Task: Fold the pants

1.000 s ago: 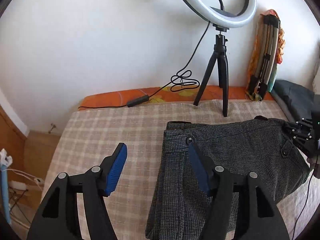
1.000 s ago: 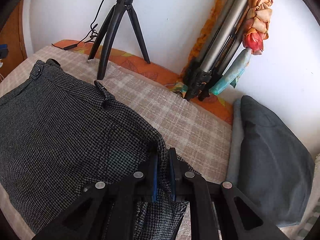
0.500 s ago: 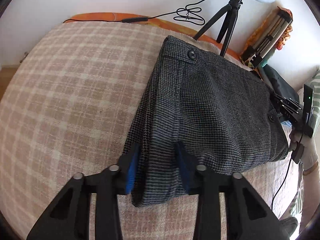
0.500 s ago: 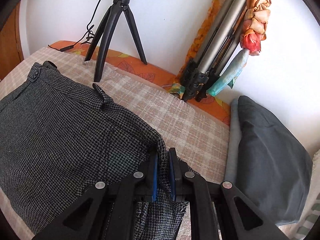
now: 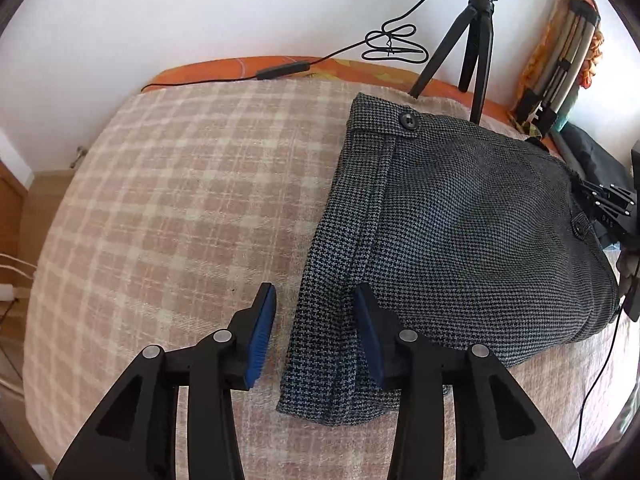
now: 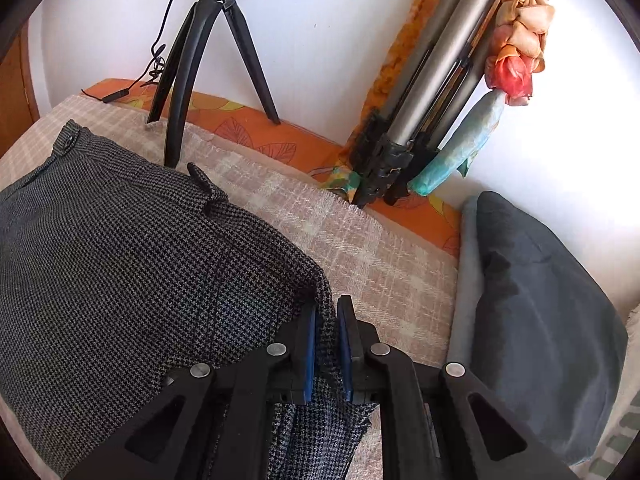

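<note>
Grey houndstooth pants [image 5: 460,240] lie folded on a pink-and-cream checked bedspread [image 5: 180,200], waistband button toward the wall. My left gripper [image 5: 316,320] is open, its blue pads straddling the near left corner of the pants without closing on it. My right gripper [image 6: 327,340] is shut on the right edge of the pants [image 6: 140,272], a fold of cloth pinched between its pads. The right gripper also shows at the right edge of the left wrist view [image 5: 608,204].
A black ring-light tripod [image 5: 472,40] stands by the wall behind the pants, its cable [image 5: 280,74] trailing left. A folded grey tripod with cloth [image 6: 440,92] leans at the back right. A dark grey cushion [image 6: 540,300] lies right of the pants.
My left gripper opened wider and drew back slightly from the pants' near corner, tilting up toward the wall. My right gripper stayed shut on the pants' edge, nearly still.
</note>
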`<state>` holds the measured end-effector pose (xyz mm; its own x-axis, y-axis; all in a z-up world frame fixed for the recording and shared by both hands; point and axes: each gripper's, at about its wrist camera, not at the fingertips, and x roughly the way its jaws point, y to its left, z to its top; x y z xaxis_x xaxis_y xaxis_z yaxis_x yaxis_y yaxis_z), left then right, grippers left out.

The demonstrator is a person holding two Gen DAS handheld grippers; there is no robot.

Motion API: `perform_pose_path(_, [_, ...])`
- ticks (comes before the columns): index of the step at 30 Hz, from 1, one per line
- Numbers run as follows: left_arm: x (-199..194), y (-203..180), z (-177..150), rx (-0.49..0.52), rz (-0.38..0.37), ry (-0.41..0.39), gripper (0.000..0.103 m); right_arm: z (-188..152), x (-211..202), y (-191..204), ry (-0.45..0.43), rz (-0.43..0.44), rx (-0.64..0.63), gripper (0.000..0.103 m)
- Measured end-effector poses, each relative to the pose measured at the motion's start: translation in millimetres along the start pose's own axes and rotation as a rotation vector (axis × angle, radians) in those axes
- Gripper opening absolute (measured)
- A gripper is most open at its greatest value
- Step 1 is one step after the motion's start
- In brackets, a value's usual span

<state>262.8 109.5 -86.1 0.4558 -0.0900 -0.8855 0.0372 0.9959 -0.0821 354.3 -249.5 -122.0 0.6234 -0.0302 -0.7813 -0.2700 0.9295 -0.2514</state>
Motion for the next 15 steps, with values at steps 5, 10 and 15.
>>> perform_pose_path(5, [-14.3,1.7,6.9,0.002,0.026,-0.057,0.043,-13.1,-18.2,-27.6,-0.045,0.023,0.101,0.046])
perform_pose_path(10, [-27.3,12.9,1.8,-0.054,-0.004,-0.098,0.046,-54.0,-63.8,-43.5,-0.076,0.082,0.175,0.06])
perform_pose_path(15, [-34.6,18.7,-26.8,-0.087,-0.037,-0.091,0.05,-108.1,-112.7,-38.4,-0.092,0.16,0.245,0.066])
